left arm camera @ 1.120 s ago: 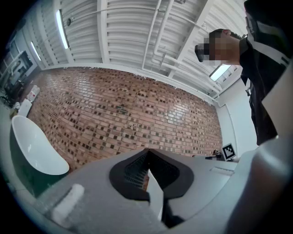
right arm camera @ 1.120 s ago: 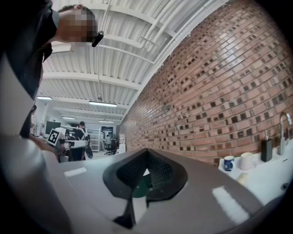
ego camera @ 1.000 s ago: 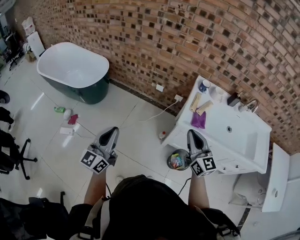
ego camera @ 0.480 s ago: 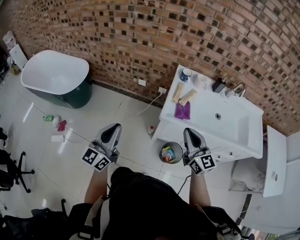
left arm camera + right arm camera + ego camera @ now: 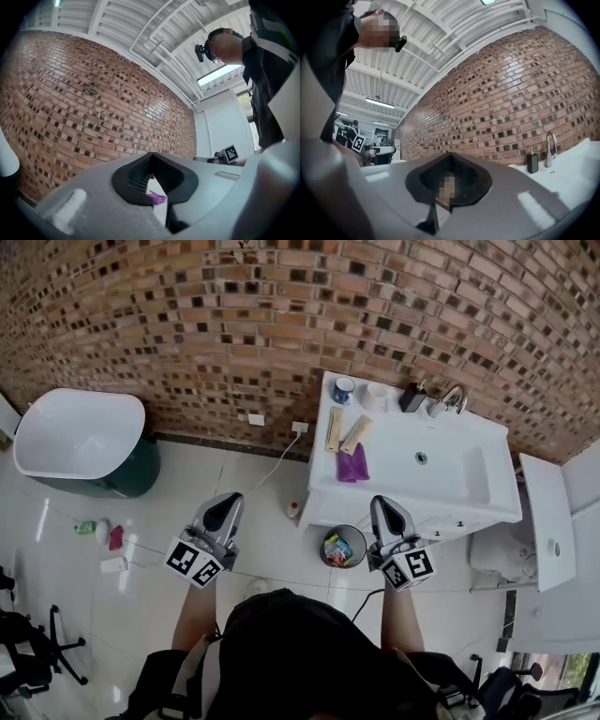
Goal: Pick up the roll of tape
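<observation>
Head view: the left gripper (image 5: 225,507) and the right gripper (image 5: 386,510) are held side by side above the tiled floor (image 5: 159,512), both pointing toward 12 o'clock at the brick wall (image 5: 234,315). Neither is near the task item. A white washbasin unit (image 5: 497,470) stands at 1 o'clock of the right gripper. At its back edge are a mug (image 5: 344,388), a dark dispenser (image 5: 412,397) and a tap (image 5: 453,396). A pale round item between mug and dispenser is probably the roll of tape (image 5: 377,395), though it is too small to confirm. A purple cloth (image 5: 352,465) lies at the unit's 9 o'clock side. A waste bin (image 5: 339,547) sits just beside the right gripper at 9 o'clock. A bathtub (image 5: 75,437) stands at 10 o'clock of the left gripper.

Left gripper view: jaws together, nothing clamped. The purple cloth shows through the gap below the tips.

Right gripper view: jaws together and empty, with tap and dispenser at 3 o'clock
</observation>
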